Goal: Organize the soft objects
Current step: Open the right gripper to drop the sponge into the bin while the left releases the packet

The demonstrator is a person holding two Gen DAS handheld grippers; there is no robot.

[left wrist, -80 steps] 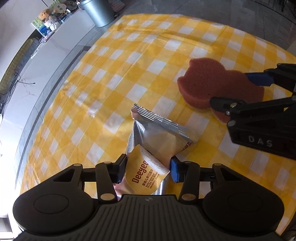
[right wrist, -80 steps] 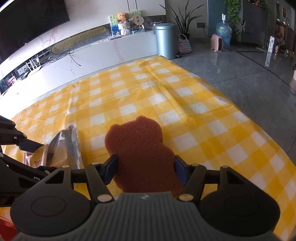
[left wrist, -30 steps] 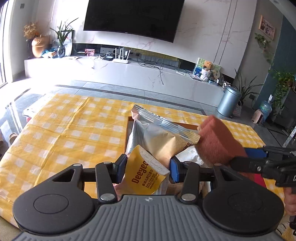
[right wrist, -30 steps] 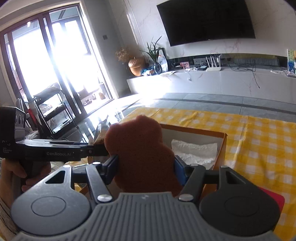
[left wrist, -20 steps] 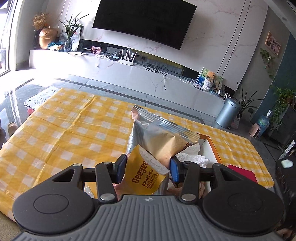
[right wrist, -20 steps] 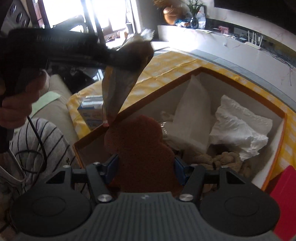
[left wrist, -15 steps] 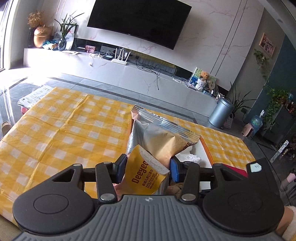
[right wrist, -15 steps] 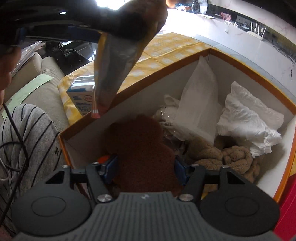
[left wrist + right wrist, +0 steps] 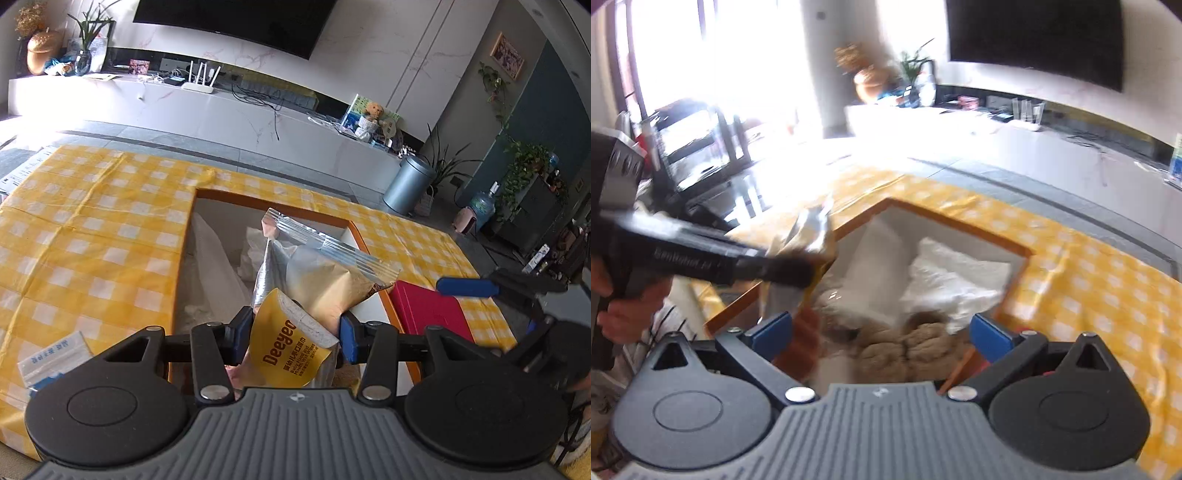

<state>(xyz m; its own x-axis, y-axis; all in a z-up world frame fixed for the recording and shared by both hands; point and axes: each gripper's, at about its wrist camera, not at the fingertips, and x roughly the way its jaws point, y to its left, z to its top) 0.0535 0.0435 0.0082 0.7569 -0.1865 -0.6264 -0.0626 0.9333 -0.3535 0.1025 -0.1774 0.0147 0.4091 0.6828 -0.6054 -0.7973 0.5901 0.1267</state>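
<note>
**Wipes Pack Hanging Over Open Box**

The left gripper (image 9: 295, 334) is clenching a silver-and-yellow wipes pack (image 9: 314, 291) above the orange-rimmed box (image 9: 373, 251) sunk in the yellow checked counter (image 9: 92, 229). The right gripper (image 9: 881, 330), its jaws having just been opening wide, is standing released with nothing between them over the box's near edge. Only the blurred right wrist view is showing the tan plush (image 9: 905, 347) and white cloth (image 9: 953, 280) inside; only the left is showing the red case (image 9: 428, 314) just right of the box.
</note>
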